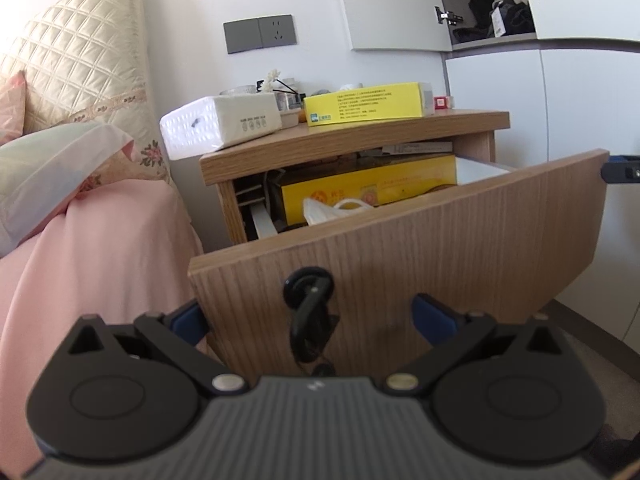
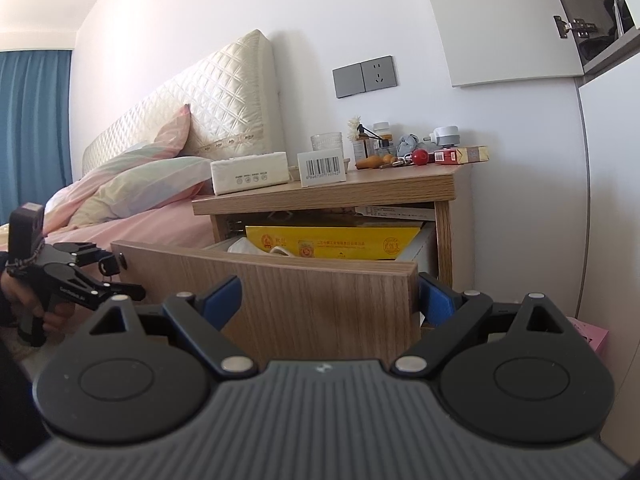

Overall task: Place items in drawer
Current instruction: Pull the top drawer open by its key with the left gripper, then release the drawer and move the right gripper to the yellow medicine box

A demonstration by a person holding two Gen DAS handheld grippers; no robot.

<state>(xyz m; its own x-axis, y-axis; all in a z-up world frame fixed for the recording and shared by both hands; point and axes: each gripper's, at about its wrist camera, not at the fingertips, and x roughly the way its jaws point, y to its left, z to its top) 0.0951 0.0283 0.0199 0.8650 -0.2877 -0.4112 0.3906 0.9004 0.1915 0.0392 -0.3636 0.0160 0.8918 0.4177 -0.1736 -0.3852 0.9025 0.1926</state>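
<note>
The wooden nightstand's drawer stands pulled open. Inside lie a yellow box and a white plastic bag. A black key hangs in the lock of the drawer front. My left gripper is open and empty, its fingers either side of the key; it also shows in the right wrist view. My right gripper is open and empty, spanning the right end of the drawer front. On the nightstand top sit a yellow box and a tissue pack.
The bed with pink sheet and pillows lies left of the nightstand. Small bottles, a glass, a red ball and a cigarette pack crowd the nightstand top. A white wardrobe stands to the right.
</note>
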